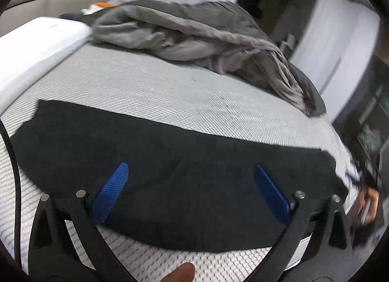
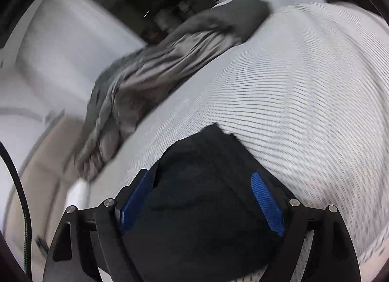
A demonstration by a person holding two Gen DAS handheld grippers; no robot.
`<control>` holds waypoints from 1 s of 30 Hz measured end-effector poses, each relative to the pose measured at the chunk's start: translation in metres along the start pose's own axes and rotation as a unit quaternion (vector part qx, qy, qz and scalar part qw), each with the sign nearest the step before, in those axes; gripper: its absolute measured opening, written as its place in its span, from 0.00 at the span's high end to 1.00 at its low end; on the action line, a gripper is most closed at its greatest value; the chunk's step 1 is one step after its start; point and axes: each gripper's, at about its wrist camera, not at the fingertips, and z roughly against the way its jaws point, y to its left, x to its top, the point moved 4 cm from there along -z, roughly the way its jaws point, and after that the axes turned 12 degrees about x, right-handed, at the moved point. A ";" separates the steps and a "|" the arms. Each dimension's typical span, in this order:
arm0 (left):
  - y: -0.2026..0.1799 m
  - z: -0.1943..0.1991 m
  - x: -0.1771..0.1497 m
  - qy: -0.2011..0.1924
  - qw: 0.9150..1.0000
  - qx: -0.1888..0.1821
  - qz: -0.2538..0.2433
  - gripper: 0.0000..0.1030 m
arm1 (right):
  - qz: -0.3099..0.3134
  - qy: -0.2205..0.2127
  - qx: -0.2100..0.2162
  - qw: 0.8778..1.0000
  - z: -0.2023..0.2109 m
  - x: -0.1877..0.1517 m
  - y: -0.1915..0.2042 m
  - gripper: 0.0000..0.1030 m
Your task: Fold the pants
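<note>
Both grippers stand spread wide with nothing between their blue pads. Left gripper (image 1: pixel 192 184) hovers over the black pants (image 1: pixel 170 160), its fingers splayed far apart, one blue pad (image 1: pixel 110 192) at the left and the other at the right, both seen against the dark cloth; whether the tips touch the fabric cannot be told. Right gripper (image 2: pixel 201 199) is likewise released, its fingers wide over one end of the pants (image 2: pixel 201 209), where a corner of the cloth points to the far side.

Black pants lie flat in a long band across the near part of the bed (image 1: pixel 145 87), on a white sheet with fine grey stripes, running from the left to the right edge. In the left wrist view, the right hand (image 1: pixel 369 206) shows blurred at the far right end of the garment.

Farther back, a crumpled grey blanket (image 1: pixel 194 38) lies along the far side of the mattress, well apart from the pants. A white pillow (image 1: pixel 41 41) sits at the far left.
</note>
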 end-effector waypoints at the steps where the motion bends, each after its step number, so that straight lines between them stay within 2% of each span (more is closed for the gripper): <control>1: -0.004 -0.011 -0.005 0.006 1.000 -0.002 -0.008 0.01 | 0.014 0.012 0.001 1.000 -0.011 0.005 0.003 0.17; 5: -0.012 -0.052 -0.017 0.057 0.998 0.001 0.006 0.01 | 0.052 0.056 -0.014 0.997 -0.044 0.031 -0.006 0.17; 10: -0.023 -0.079 -0.014 0.055 0.998 0.017 0.007 0.01 | 0.071 0.114 -0.040 0.990 -0.094 0.047 -0.028 0.18; 12: -0.026 -0.080 -0.014 0.055 0.998 0.011 0.012 0.01 | 0.068 0.126 -0.023 0.990 -0.096 0.046 -0.037 0.27; 15: -0.030 -0.088 -0.013 0.057 0.998 0.008 0.016 0.01 | 0.088 0.134 0.037 0.986 -0.087 0.041 -0.025 0.27; 18: -0.031 -0.088 -0.017 0.063 0.998 0.008 0.011 0.01 | 0.145 0.150 0.058 0.976 -0.080 0.036 -0.007 0.30; 19: -0.031 -0.086 -0.018 0.063 0.998 0.009 0.010 0.01 | 0.151 0.153 0.060 0.975 -0.081 0.037 -0.004 0.33; 21: -0.029 -0.083 -0.020 0.062 0.998 0.011 0.010 0.01 | 0.158 0.157 0.062 0.973 -0.085 0.037 0.002 0.53; 22: -0.028 -0.081 -0.020 0.060 0.998 0.012 0.010 0.01 | 0.158 0.156 0.056 0.973 -0.089 0.041 0.002 0.58; 24: -0.026 -0.080 -0.020 0.058 0.998 0.014 0.009 0.01 | 0.157 0.163 0.022 0.974 -0.098 0.044 0.000 0.89; 26: -0.023 -0.080 -0.019 0.057 0.998 0.020 0.007 0.01 | 0.168 0.167 -0.014 0.971 -0.108 0.046 -0.004 0.93; 28: -0.020 -0.083 -0.019 0.061 0.998 0.026 0.002 0.01 | 0.193 0.127 -0.035 0.972 -0.108 0.052 0.003 0.94; 30: -0.016 -0.086 -0.021 0.067 0.997 0.033 0.003 0.01 | 0.182 0.101 -0.062 0.976 -0.112 0.064 -0.002 0.94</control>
